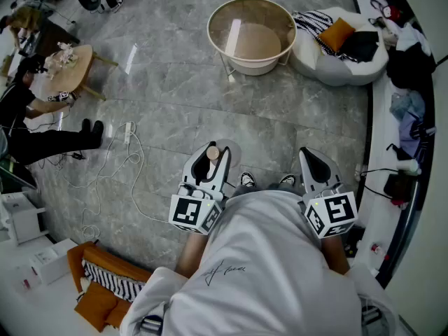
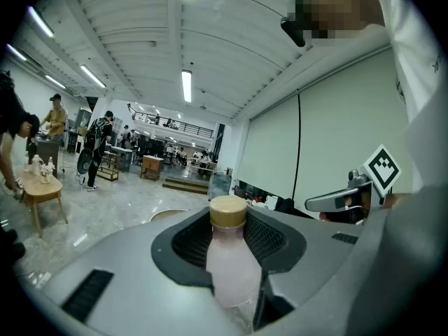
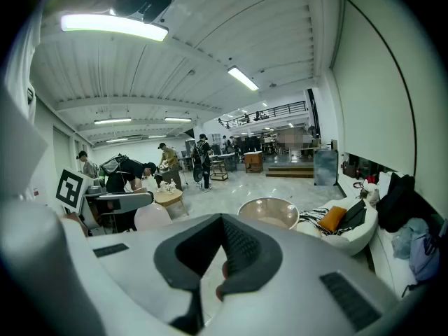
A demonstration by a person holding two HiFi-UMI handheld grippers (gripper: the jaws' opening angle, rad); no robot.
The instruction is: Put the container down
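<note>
The container is a small bottle [image 2: 228, 271] with a pale pink body and a tan cap [image 1: 212, 152]. It stands upright between the dark pads of my left gripper [image 1: 210, 165], which is shut on its body, held in front of the person's waist above the floor. In the left gripper view the cap rises just above the left gripper [image 2: 228, 224]. My right gripper [image 1: 315, 162] is level with it on the right, its jaws together with nothing in them. In the right gripper view the right gripper [image 3: 222, 221] has its tips meeting, and the bottle [image 3: 151, 216] shows at the left.
A round light-wood table with a glass top [image 1: 252, 37] stands ahead on the grey stone floor. A white beanbag seat [image 1: 339, 51] with cushions is to its right. White cables [image 1: 119, 166] trail on the floor at left, near a small wooden table [image 1: 70, 68] and a bending person [image 1: 28, 117].
</note>
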